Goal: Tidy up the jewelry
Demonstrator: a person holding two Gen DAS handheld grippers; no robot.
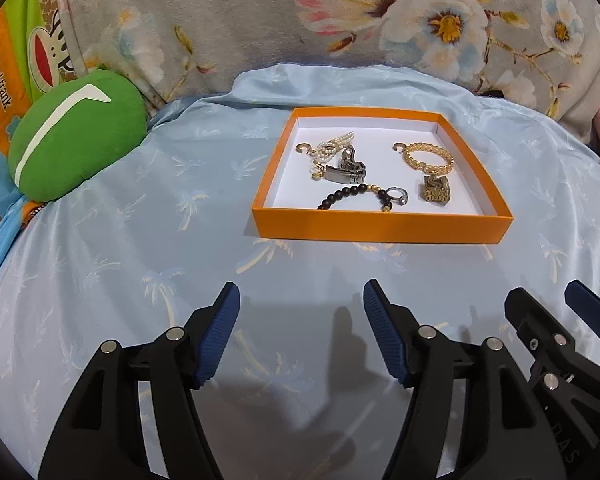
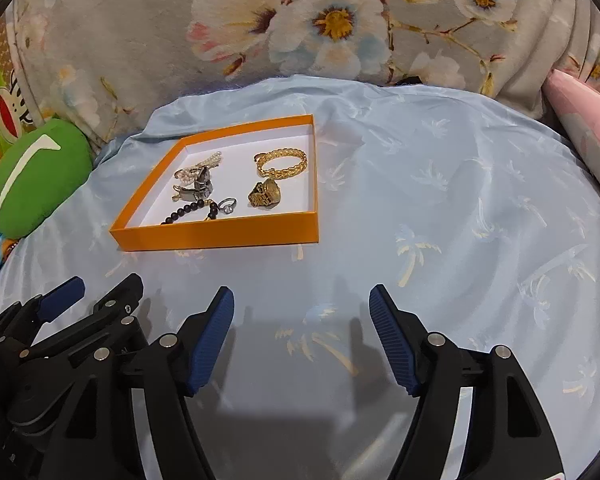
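Note:
An orange tray [image 1: 380,226] with a white floor lies on a light blue cloth; it also shows in the right wrist view [image 2: 220,238]. In it lie a gold chain bracelet [image 1: 430,158] [image 2: 282,162], a gold watch band piece [image 1: 436,192] [image 2: 266,194], a black bead bracelet [image 1: 352,196] [image 2: 188,210], a silver ring [image 1: 398,195] [image 2: 226,205], a silver watch clasp [image 1: 346,170] [image 2: 198,188] and a pearl piece [image 1: 334,146] [image 2: 198,166]. My left gripper [image 1: 300,298] is open and empty, short of the tray. My right gripper [image 2: 302,300] is open and empty, to the tray's right front.
A green plush cushion [image 1: 74,136] [image 2: 36,176] lies left of the tray. A floral blanket [image 1: 260,20] rises behind the cloth. A pink pillow [image 2: 584,128] sits at the far right. The two grippers sit side by side, each showing in the other's view.

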